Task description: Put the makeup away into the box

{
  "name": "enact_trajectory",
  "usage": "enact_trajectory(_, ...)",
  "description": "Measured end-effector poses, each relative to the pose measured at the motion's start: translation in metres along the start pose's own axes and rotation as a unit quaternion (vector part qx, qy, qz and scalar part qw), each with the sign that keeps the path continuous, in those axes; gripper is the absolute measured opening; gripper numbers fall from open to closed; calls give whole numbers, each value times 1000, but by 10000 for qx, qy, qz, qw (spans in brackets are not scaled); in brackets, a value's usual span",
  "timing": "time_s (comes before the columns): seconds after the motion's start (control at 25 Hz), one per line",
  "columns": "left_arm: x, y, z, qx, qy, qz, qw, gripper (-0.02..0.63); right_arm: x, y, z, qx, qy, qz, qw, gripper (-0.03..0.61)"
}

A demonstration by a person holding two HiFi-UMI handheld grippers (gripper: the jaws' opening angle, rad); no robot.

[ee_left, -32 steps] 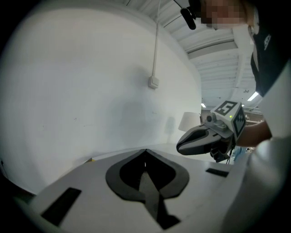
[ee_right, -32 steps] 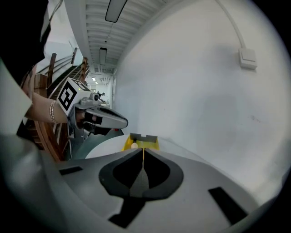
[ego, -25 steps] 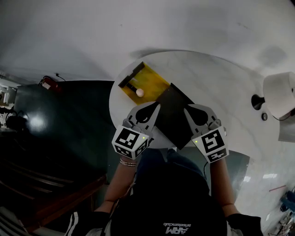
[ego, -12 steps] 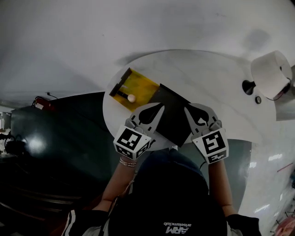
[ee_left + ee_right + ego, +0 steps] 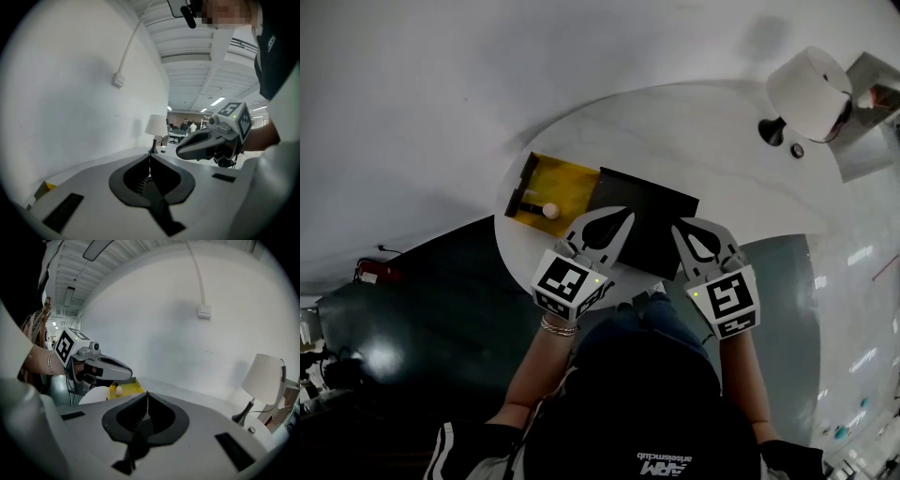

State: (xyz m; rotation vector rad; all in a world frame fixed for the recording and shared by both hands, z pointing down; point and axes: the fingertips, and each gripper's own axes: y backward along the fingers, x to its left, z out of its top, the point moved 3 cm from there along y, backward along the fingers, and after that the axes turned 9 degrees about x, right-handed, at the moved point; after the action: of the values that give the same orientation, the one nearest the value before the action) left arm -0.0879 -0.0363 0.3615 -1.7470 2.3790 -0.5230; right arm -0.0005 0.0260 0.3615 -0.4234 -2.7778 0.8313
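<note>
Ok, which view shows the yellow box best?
Head view: the yellow box is seen from above, a white ball inside. The right gripper view shows only a low sliver of it, the left gripper view just a yellow corner.

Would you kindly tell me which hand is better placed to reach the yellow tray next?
Left, probably: the left tool hovers shut nearest the yellow tray; the right tool is across the black panel.

On the table, the box sits at the left edge with a ball in it. The panel lies just right of the box, and the lamp stands at the far right edge.
</note>
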Motion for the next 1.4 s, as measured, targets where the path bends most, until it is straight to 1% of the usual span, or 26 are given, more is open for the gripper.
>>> enact_trajectory(0.2, -16, -8, 3, 19, -281, -572, 9980, 17, 7, 16, -18, 46, -406, -427, 9983, 25)
enact_trajectory(0.32, -25, -12, 2, 49, -398, -820, 9958, 17, 11, 23, -29, 93, -624, -616, 9961, 25)
enact_trajectory(0.44, -36, -16, 4, 41, -466, -1014, 9937, 17, 13, 31, -36, 143, -736, -713, 9946, 25)
enact_trajectory(0.68, -61, -28, 8, 80, -632, -1265, 9899, 17, 3, 51, -46, 46, -943, -946, 9910, 25)
enact_trajectory(0.92, -90, -51, 12, 105, -682, -1342, 9885, 17, -16, 77, -65, 7, -1014, -1047, 9893, 25)
enact_trajectory(1.08, -124, -66, 16, 165, -707, -1390, 9876, 17, -32, 104, -83, -47, -1125, -1081, 9877, 25)
enact_trajectory(1.24, -157, -86, 26, 127, -701, -1364, 9881, 17, -56, 132, -98, -124, -1088, -1130, 9875, 25)
enact_trajectory(1.4, -192, -107, 35, 93, -762, -1428, 9868, 17, -79, 161, -115, -201, -1114, -1194, 9864, 25)
